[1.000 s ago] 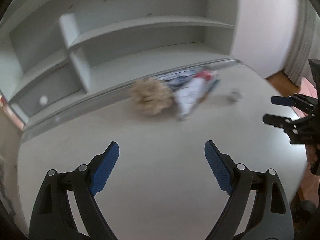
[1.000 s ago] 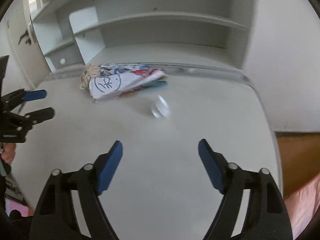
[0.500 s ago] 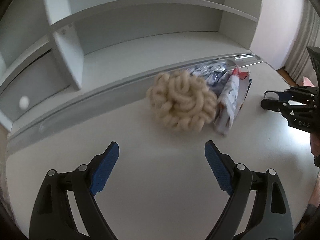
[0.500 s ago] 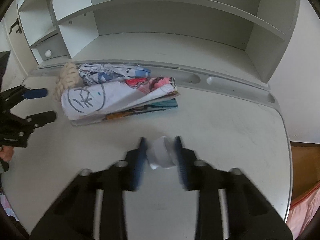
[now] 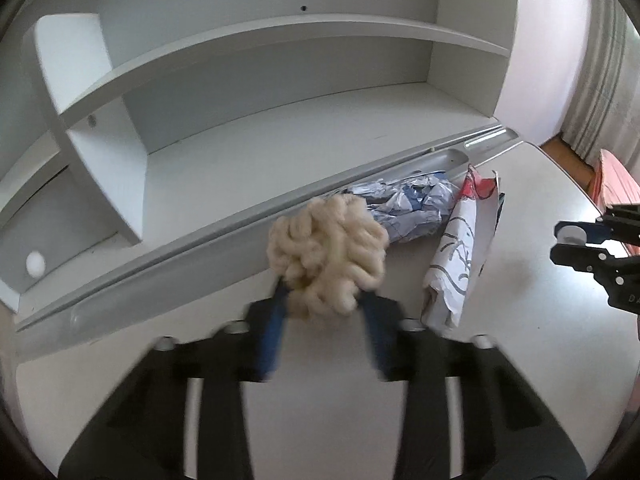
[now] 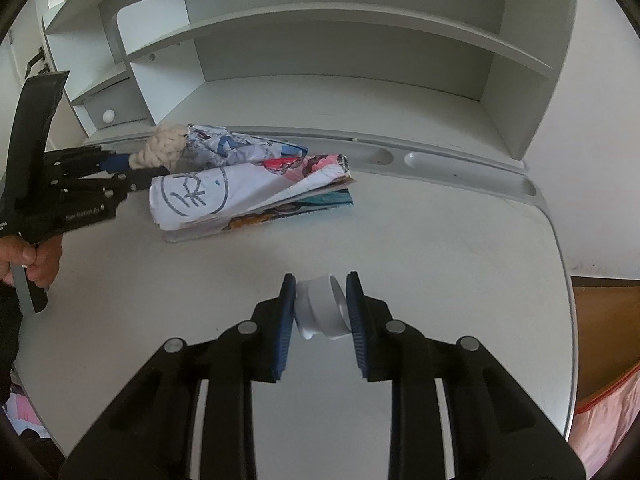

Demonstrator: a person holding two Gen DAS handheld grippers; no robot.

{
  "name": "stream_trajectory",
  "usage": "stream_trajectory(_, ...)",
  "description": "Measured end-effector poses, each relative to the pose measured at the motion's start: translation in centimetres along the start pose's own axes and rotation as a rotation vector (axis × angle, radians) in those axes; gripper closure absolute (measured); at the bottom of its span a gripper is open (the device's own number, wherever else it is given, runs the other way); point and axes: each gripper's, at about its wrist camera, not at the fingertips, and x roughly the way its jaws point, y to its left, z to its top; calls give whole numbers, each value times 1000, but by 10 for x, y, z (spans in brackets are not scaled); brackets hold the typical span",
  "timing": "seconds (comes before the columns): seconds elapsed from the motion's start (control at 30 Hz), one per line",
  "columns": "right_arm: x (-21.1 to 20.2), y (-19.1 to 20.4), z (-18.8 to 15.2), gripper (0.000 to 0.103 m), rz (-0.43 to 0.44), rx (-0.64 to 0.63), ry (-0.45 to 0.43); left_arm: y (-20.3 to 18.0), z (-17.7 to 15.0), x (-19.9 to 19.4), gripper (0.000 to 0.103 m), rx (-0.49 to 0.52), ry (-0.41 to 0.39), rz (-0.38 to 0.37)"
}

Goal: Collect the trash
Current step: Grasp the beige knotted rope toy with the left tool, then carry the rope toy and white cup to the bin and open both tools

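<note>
My left gripper (image 5: 326, 300) is shut on a cream knotted rope ball (image 5: 326, 256), which sits on the white desk (image 5: 320, 400) by the rear groove; the gripper looks motion-blurred. The ball also shows in the right wrist view (image 6: 166, 150). My right gripper (image 6: 320, 306) is shut on a small white plastic cap (image 6: 322, 312), just above the desk (image 6: 440, 260). A crumpled blue-and-white paper wad (image 5: 404, 206) and a folded drawing booklet (image 6: 248, 196) lie beside the rope ball.
A grey-white shelf unit (image 6: 340, 92) rises behind the desk, with a pen groove (image 6: 416, 158) along its base. A small white knob (image 5: 35, 266) sits in a left cubby. A pink bag (image 6: 604, 416) hangs past the desk's right edge.
Both grippers moved forward and closed. The left one closed around the rope ball. The right one closed on the white cap.
</note>
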Motion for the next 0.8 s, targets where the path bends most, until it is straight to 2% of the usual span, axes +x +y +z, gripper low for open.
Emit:
stream_trajectory(0.13,-14,-7,-11,77,5,34,-18,0,-7,-18,84,-38,-4,-5)
stream_trajectory(0.27,-36,-17,-30,77,3,73,-42,-3,-18,-45,84,-51,-16,15)
stream_trajectory(0.37,-60,-29,-51,77,-14,110,-62,-20,-25,-69,84,-39,-24,-3)
stream_trajectory(0.5,-98,-57,-92,78,-56,187,-92,-75,-35,-93,84,34,-46,-61)
stream_trajectory(0.57,-111,-71,-111,78,-78,227,-99,-113,-40,-99,84,85,-52,-121)
stream_trajectory(0.8,-167,-132,-209,79,-190,393,-100,-273,-57,-105,84,270,-49,-366)
